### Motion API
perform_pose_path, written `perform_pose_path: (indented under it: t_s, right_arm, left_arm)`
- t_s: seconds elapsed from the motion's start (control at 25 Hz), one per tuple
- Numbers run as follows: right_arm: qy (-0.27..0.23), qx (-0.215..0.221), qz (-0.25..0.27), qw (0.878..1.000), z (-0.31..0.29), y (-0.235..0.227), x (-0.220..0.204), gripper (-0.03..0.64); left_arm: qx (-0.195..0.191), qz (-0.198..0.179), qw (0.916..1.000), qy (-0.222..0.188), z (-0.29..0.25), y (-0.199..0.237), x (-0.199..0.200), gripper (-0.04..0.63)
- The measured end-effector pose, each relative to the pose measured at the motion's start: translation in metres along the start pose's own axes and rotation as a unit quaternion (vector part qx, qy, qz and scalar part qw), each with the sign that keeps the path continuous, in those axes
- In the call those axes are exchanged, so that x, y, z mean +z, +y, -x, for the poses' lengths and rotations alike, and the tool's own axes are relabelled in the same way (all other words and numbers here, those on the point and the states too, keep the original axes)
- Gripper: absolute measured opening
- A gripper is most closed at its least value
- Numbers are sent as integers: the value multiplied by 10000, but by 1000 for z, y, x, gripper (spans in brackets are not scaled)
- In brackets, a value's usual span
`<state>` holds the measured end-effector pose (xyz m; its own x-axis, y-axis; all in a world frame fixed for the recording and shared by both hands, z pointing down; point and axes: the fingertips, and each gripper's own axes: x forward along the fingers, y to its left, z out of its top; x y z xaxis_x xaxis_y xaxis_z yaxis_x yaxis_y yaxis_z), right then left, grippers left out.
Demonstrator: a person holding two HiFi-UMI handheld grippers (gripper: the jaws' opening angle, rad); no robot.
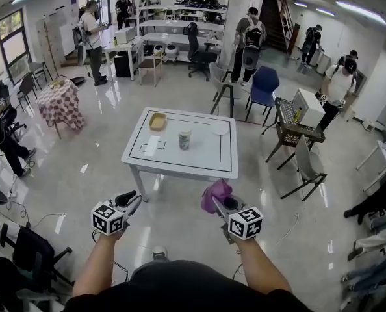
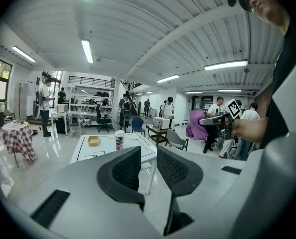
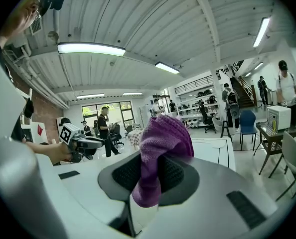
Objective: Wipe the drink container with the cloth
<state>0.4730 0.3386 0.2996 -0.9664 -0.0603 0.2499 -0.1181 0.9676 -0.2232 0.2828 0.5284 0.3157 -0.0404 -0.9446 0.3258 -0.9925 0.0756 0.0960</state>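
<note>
Far from the cup (image 1: 184, 139), my right gripper (image 3: 155, 176) pinches the cloth (image 3: 164, 136), left gripper (image 2: 148, 159) closed, empty: before wiping or after.

white table (image 1: 199, 162), drink cup (image 1: 184, 139), yellow tray (image 1: 157, 121)

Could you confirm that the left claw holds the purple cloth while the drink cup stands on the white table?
Not quite: the right claw holds the purple cloth, as the right gripper view shows; the left claw is shut and empty. The drink cup stands on the white table.
</note>
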Motion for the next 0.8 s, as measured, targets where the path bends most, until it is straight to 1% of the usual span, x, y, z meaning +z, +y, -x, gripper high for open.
perform_pose_path:
  t_s: [0.08, 0.24, 0.36, 0.48, 0.64, 0.8]
  right_arm:
    - [46, 5, -57, 10000, -11, -10, 4, 92]
    - [109, -4, -87, 9999, -38, -36, 11, 92]
    - [118, -53, -110, 9999, -62, -51, 17, 92]
    - [143, -146, -139, 9997, -96, -69, 31, 92]
    - [128, -210, -200, 9995, -151, -90, 68, 92]
    - [136, -205, -159, 9996, -213, -104, 84, 92]
  left_arm:
    - [22, 37, 10000, 16, -10, 8, 6, 118]
    - [-60, 55, 9999, 73, -45, 28, 12, 118]
    - [-114, 71, 9999, 94, -66, 52, 16, 118]
    - [-175, 59, 9998, 107, -88, 88, 31, 118]
    - [-228, 40, 9996, 165, -116, 145, 61, 118]
    - [-275, 10, 9994, 192, -147, 207, 73, 118]
